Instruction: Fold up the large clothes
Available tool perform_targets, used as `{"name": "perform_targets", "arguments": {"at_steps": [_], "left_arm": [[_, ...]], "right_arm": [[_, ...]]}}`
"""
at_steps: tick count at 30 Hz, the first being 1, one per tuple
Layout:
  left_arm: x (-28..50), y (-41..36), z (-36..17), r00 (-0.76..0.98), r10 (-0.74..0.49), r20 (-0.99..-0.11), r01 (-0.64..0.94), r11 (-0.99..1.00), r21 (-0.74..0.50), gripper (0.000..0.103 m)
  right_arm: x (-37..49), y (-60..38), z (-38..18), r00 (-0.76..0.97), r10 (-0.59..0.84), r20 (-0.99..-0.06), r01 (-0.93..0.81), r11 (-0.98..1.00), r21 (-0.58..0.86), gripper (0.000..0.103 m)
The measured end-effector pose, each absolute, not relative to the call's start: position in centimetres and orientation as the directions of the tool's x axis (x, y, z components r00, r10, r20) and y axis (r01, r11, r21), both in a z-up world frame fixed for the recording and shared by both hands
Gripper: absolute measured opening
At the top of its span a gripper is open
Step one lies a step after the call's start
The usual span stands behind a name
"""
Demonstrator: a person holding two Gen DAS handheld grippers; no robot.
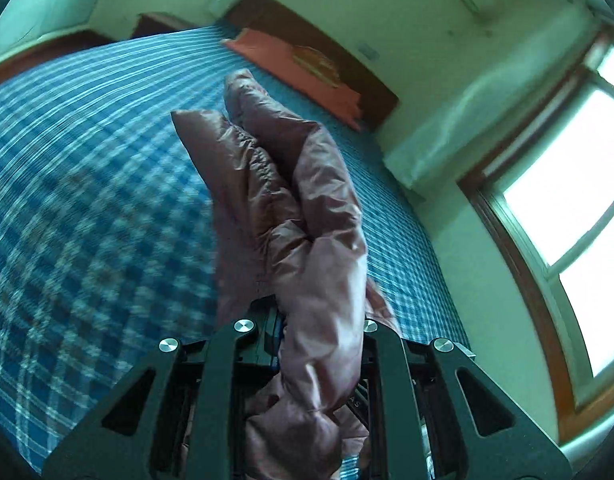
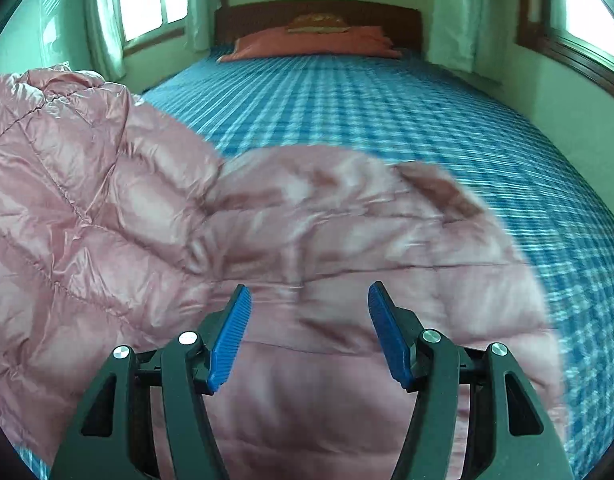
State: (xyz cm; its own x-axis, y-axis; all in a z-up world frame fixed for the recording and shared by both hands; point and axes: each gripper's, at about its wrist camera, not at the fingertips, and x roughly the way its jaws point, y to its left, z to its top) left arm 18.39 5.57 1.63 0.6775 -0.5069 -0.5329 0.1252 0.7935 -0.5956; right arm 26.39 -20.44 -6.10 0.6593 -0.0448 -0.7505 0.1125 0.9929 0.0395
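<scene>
A bedroom with pale green walls holds a bed [image 2: 387, 112] under a blue checked sheet, and the bed is the landmark here.

From the left wrist, the bed [image 1: 87, 200] tilts away toward a dark wooden headboard [image 1: 327, 68] with an orange pillow [image 1: 291, 68] against it, and a bright window [image 1: 567, 200] stands beside the bed. The left tool [image 1: 319, 344] is clenched on a bunched fold of the pink padded jacket [image 1: 299, 200], which rises from between its jaws, lifted off the sheet, and hides the middle of the bed.

From the right wrist, the jacket [image 2: 147, 216] lies spread over the foot of the bed, reaching well toward its left edge. The right tool [image 2: 309, 332] hangs over it released, blue pads [image 2: 231, 340] wide apart. The pillow [image 2: 307, 42] and headboard [image 2: 319, 12] sit at the far end, with a window [image 2: 147, 4] to the left.
</scene>
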Motion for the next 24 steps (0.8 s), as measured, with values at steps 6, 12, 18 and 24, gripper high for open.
{"name": "perform_targets", "arguments": {"at_steps": [6, 12, 18, 24], "left_arm": [[19.2, -3.1, 2.2, 0.625, -0.518, -0.584, 0.218, 0.834, -0.507, 0.016], [19.7, -11.7, -1.5, 0.538, -0.510, -0.671, 0.278, 0.859, -0.430, 0.016], [20.4, -17.2, -8.0, 0.429, -0.472, -0.770, 0.269, 0.881, -0.390, 0.016], [20.4, -19.5, -11.1, 0.436, -0.440, -0.785, 0.284, 0.895, -0.344, 0.016]], "right_arm": [[23.1, -28.2, -5.4, 0.648, -0.132, -0.750, 0.243, 0.969, 0.038, 0.062], [19.3, -33.6, -6.9, 0.599, -0.210, -0.773, 0.357, 0.934, 0.023, 0.062], [17.5, -37.3, -9.0, 0.542, -0.254, -0.801, 0.433, 0.901, 0.007, 0.062], [17.3, -38.9, -10.8, 0.512, -0.215, -0.831, 0.459, 0.887, 0.053, 0.062]]}}
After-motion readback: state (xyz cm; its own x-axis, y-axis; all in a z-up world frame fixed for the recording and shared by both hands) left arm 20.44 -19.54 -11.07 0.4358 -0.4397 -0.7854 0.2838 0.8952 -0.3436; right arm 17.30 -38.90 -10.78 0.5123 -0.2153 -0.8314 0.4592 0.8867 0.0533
